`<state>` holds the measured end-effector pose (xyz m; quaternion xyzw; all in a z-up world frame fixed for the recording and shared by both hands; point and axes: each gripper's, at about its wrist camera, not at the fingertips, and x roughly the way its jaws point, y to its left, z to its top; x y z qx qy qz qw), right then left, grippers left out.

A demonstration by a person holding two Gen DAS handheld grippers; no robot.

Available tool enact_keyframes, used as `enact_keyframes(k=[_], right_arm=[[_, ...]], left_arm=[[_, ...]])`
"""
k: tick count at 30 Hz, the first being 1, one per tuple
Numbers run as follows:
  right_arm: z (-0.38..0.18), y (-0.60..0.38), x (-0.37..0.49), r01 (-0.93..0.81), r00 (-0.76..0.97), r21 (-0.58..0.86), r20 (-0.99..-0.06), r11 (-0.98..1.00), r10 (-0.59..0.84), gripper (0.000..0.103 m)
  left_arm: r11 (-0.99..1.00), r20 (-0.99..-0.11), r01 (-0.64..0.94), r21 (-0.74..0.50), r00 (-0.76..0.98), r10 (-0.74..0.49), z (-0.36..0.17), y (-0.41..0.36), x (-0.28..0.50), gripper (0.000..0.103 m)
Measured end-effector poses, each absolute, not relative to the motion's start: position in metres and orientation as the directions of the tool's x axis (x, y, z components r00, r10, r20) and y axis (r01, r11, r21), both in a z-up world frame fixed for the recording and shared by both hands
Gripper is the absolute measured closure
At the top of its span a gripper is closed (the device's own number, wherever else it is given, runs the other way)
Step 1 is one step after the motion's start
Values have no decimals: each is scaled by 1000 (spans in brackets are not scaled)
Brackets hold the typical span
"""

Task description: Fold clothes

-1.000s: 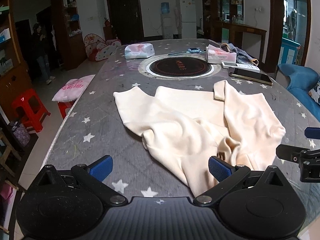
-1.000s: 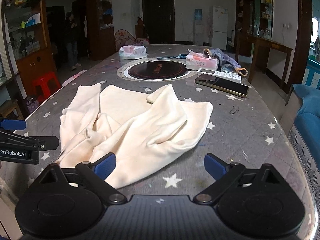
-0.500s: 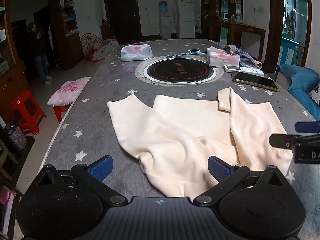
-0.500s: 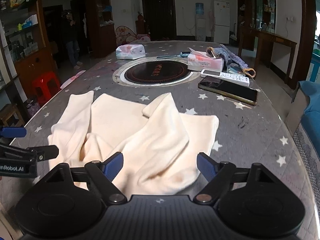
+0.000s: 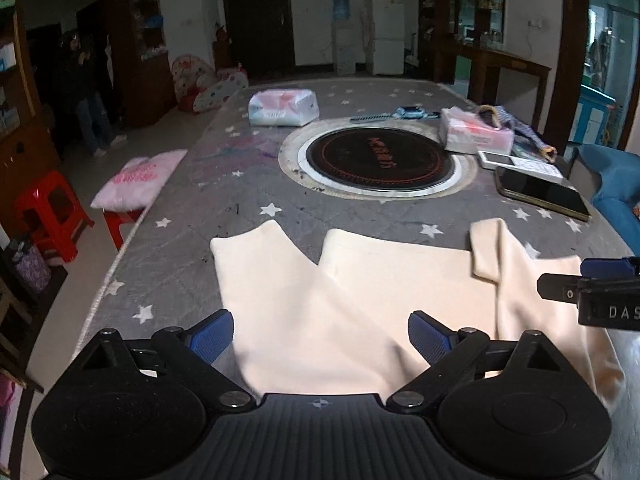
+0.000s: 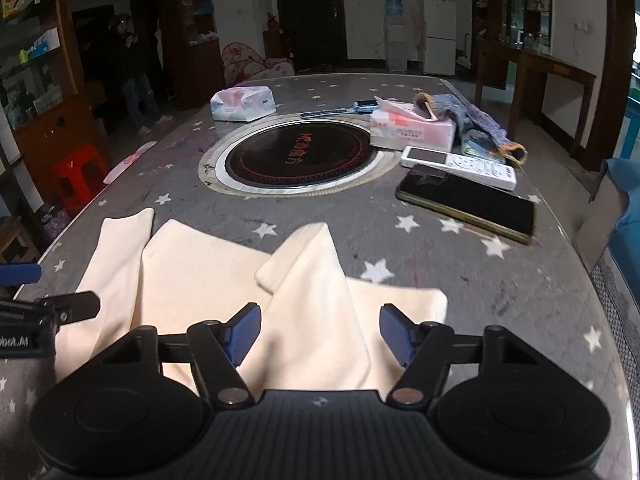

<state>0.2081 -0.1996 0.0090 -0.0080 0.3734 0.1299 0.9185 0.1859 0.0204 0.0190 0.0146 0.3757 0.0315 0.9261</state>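
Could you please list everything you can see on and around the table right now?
Garment: one, cream, near table edge.
Table: one, grey with stars.
Round cooktop: one, black, table centre.
Tissue packs: two, pink-white, far side.
Phone: one, black, right.
Remote: one, white, beside the phone.
Stools: red, on the floor, left.
Person: one, standing, far left.
Left gripper: open, over the garment.
Right gripper: open, over the garment.

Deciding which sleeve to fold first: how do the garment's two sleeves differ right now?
The left sleeve lies flat beside the body, cuff pointing away, on bare tablecloth. The right sleeve is draped across the body, its cuff end turned up. Both are cream, and each lies between an open claw's fingers.
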Motion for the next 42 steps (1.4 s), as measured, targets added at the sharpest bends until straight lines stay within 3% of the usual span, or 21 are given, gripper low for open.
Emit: enact_keyframes(k=[7,10,13,15,18,24,33,37,41,42], right_arm=[[-7,-196,237,-246,662,92,-711,965,237,42],[-14,-196,246,-249,649,95,-722,964,239,49],[-20,-196,254,-253,637,101,-731,962,244,66],[-17,-198,251,-256,642,109,-724,960,254,87],[-10,-203,243,-254,656,112,-710,961,256,93],[11,-219,216,-239,713,94,-658,966,241,95],[40,-284,141,-123,801,109,-576,986,163,95],[37,-307,112,-67,799,112,-589,991,120,95],[26,-323,89,-17,777,97,-625,995,74,95],[24,-327,84,-5,771,93,-633,996,63,94]], left_arm=[[994,-730,-71,80,675,107,1,22,226,15],[994,-750,-62,85,653,105,-8,22,234,26],[994,-754,-57,96,648,110,-12,23,234,49],[995,-755,-50,83,649,96,-14,25,232,66],[995,-743,-45,87,663,94,-11,25,227,82],[992,-706,-73,99,698,122,0,34,210,97],[989,-667,-127,77,731,146,19,61,177,101],[992,-669,-113,60,733,124,25,60,170,98],[994,-678,-104,28,729,96,25,50,177,80],[994,-680,-102,30,727,95,24,46,180,65]])
